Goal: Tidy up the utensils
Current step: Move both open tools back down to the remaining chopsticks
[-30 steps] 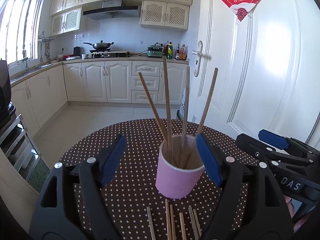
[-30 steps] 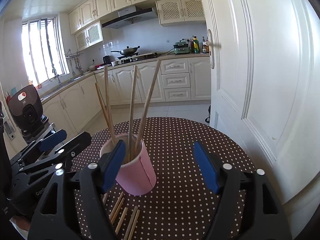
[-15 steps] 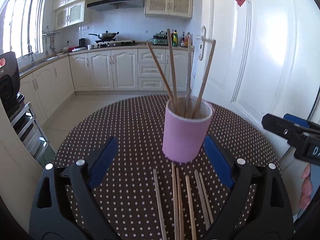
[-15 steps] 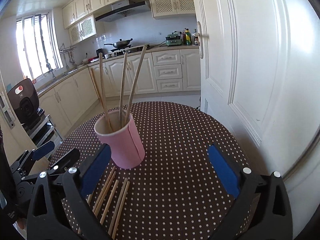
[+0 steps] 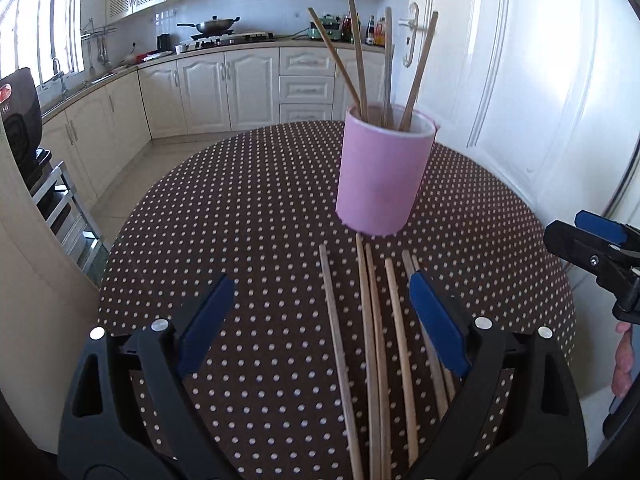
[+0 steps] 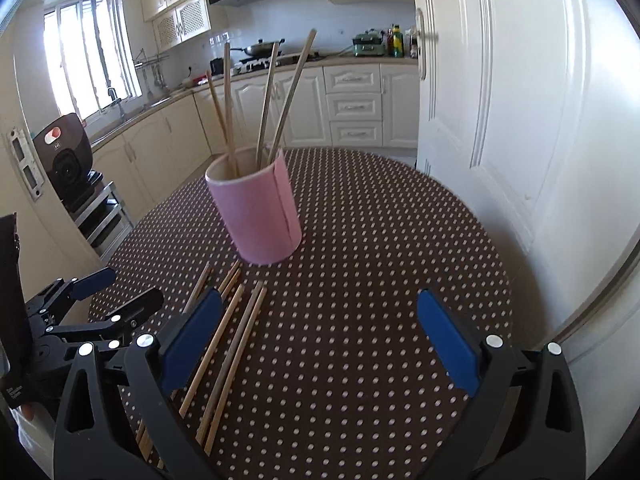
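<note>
Four chopsticks are already standing in the pink cup (image 5: 383,172) on the dotted table (image 5: 240,208). Six more, the loose chopsticks (image 5: 372,340), are lying flat just in front of the cup. A good next move, I think, is coming down over just one stick, pinching it near the middle, then tipping it up into the cup. The left gripper (image 5: 320,320) is hanging over the sticks, its jaws spread wide, holding nothing. The right gripper (image 6: 320,340) is also wide open and empty.
</note>
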